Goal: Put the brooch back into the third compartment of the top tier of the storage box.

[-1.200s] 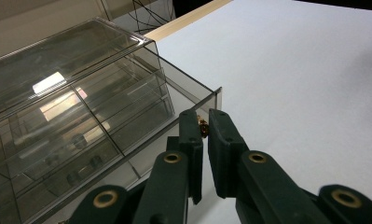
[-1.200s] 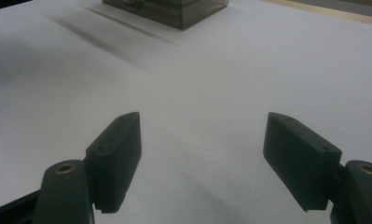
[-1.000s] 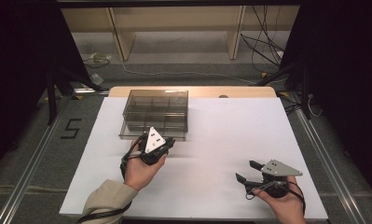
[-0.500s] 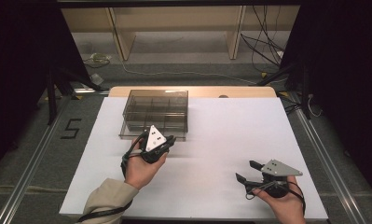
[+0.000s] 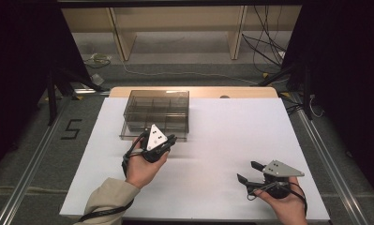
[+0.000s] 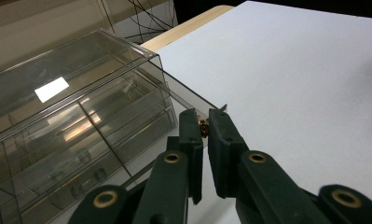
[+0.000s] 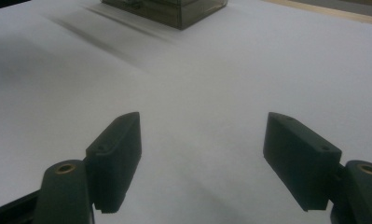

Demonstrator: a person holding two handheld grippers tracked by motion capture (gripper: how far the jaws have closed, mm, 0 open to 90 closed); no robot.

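Note:
A smoky clear compartment box with its lid down stands at the back left of the white table sheet. My left gripper is at the box's front edge. In the left gripper view the jaws are nearly together, pinching a small brass-coloured piece right at the corner of the box. What the piece is, I cannot make out. My right gripper rests near the front right of the sheet, far from the box, open with nothing between its fingers.
A wooden table edge runs behind the sheet. Beyond it are shelf legs and cables on the floor. Metal rails flank the table. The box shows far off in the right gripper view.

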